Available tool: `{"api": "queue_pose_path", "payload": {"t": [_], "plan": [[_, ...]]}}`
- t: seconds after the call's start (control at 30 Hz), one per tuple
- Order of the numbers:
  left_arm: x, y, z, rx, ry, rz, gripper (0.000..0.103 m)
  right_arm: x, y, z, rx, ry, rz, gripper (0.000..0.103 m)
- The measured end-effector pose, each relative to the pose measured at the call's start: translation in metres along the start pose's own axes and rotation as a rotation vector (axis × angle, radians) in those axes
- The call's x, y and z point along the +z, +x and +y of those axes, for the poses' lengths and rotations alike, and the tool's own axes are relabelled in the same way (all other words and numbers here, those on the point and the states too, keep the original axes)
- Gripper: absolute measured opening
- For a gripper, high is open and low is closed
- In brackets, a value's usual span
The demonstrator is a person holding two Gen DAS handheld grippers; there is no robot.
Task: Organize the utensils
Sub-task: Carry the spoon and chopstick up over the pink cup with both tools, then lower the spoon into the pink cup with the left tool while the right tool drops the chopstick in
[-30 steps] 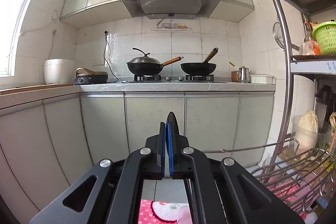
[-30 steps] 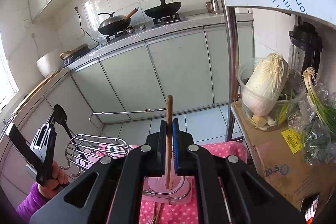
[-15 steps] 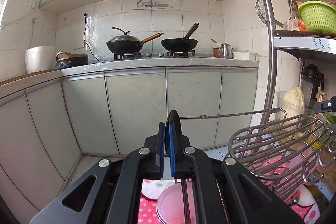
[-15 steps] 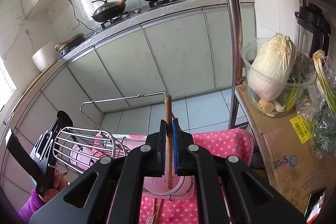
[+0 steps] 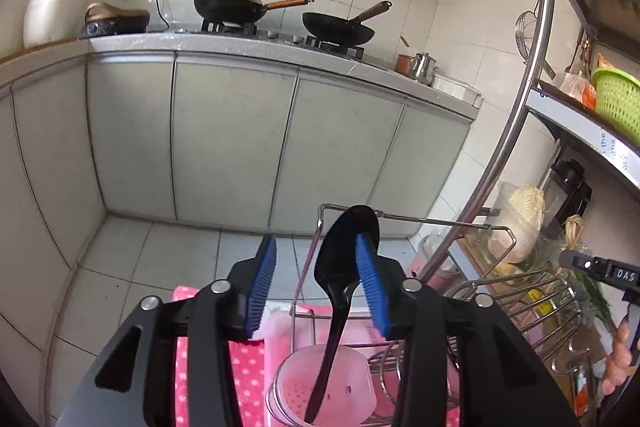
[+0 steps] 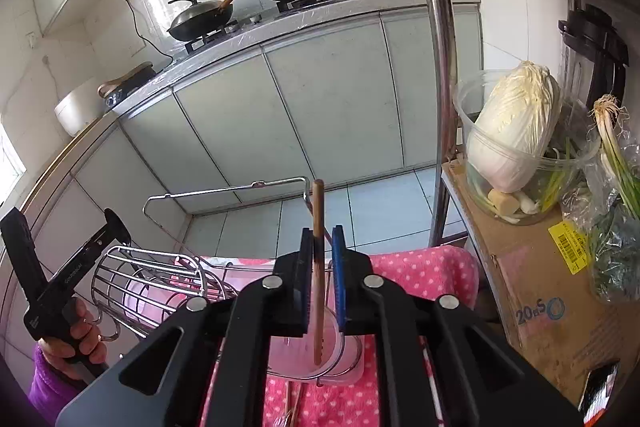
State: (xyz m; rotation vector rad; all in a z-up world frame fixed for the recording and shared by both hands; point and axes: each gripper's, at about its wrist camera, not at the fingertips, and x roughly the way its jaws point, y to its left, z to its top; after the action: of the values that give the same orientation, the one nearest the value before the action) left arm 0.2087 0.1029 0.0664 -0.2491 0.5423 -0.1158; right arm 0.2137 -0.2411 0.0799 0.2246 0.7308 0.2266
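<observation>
In the left wrist view my left gripper is open. A black spoon stands between its pads, leaning on the right pad, with its handle down in a pink perforated cup of the wire utensil rack. In the right wrist view my right gripper has its jaws slightly parted around a wooden chopstick. The chopstick's lower end hangs over the pink cup below. The left gripper shows at the left of that view, beside the rack.
The rack stands on a pink dotted cloth. A steel shelf post rises at the right, with a cabbage bowl on a cardboard box. Grey cabinets with woks on the stove lie ahead.
My left gripper tilted down over the rack and opened, so the black spoon now stands in the pink cup. My right gripper lowered the chopstick toward the cup and its jaws parted a little.
</observation>
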Motion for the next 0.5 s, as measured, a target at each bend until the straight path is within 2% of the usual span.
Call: {"api": "queue_pose_path", "payload": {"t": [0.1, 0.5], "plan": [[0.003, 0.003, 0.005, -0.022, -0.05, 0.027, 0.043, -0.002, -0.002, -0.003, -0.005, 0.002, -0.01, 0.034], [-0.015, -0.008, 0.012, -0.018, -0.086, 0.062, 0.043, -0.015, -0.012, -0.005, 0.017, -0.001, 0.0, 0.036]]}}
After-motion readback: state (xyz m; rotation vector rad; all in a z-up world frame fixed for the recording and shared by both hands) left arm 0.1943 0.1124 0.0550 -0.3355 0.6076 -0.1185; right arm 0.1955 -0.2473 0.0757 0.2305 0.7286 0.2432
